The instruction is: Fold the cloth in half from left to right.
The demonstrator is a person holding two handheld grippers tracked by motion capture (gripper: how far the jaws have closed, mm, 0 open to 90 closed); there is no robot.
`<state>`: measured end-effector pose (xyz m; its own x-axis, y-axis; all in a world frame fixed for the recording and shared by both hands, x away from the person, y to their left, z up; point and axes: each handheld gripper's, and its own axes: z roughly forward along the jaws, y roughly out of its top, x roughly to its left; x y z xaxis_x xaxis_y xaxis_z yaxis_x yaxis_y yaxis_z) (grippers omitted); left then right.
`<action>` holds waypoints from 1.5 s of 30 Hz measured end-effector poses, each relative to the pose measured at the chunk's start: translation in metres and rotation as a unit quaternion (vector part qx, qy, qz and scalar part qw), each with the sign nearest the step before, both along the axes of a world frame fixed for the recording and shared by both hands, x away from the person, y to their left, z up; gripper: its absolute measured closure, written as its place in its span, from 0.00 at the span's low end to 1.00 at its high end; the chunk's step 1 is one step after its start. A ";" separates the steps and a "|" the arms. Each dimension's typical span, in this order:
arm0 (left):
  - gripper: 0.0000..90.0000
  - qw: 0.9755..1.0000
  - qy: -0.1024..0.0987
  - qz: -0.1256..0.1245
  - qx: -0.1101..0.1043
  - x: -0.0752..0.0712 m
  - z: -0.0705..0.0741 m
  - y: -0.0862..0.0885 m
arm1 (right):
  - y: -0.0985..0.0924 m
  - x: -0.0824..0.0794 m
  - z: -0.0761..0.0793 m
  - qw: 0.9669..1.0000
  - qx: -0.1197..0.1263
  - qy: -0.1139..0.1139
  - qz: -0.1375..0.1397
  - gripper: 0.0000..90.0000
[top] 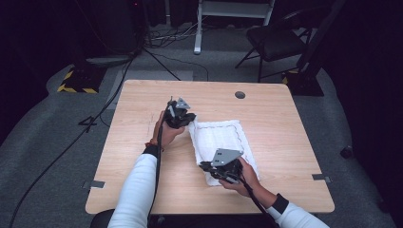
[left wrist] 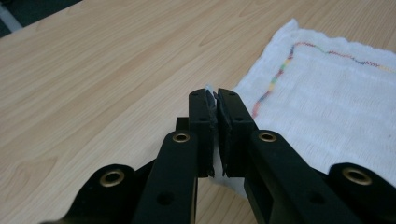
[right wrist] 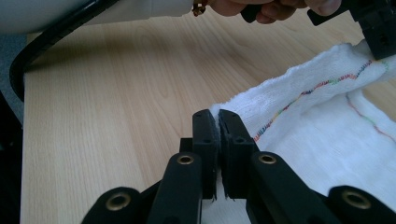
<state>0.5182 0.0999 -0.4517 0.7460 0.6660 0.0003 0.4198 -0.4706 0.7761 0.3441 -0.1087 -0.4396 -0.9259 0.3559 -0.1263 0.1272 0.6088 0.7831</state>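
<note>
A white towel (top: 221,142) with a thin line of many-coloured stitching near its border lies on the light wooden tabletop (top: 142,190), a little right of the middle. In the high view the left gripper (top: 190,118) sits at the towel's far left corner, and the right gripper (top: 205,166) sits at its near left corner, so both are on the same long edge.

In the left gripper view the two black jaws are pressed together, with a sliver of white cloth caught between their tips; the towel (left wrist: 327,98) spreads out to the right of them, its stitched line running away along the border.

In the right gripper view the jaws are likewise closed on the towel's corner, white cloth showing between the pads. From there the edge of the towel (right wrist: 317,93) rises off the tabletop toward the upper right, where the left gripper (right wrist: 380,44) holds the other corner, with the left hand (right wrist: 261,7) just behind it at the top of the view.

A dark folding chair (top: 275,40) stands on the grey floor beyond the tabletop, and cables (top: 71,142) trail across the floor at the left.
</note>
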 end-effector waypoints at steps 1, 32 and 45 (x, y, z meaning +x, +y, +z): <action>0.94 1.000 -0.002 -0.005 -0.003 0.001 0.003 -0.012 | -0.013 0.000 0.002 1.000 0.002 0.002 -0.010 0.96; 0.94 0.998 -0.003 -0.070 0.009 0.022 -0.003 -0.138 | -0.140 -0.001 -0.007 0.990 -0.007 0.029 -0.141 0.95; 0.74 0.997 0.005 -0.083 0.003 0.014 -0.004 -0.149 | -0.157 -0.002 -0.027 0.982 -0.039 0.051 -0.175 0.73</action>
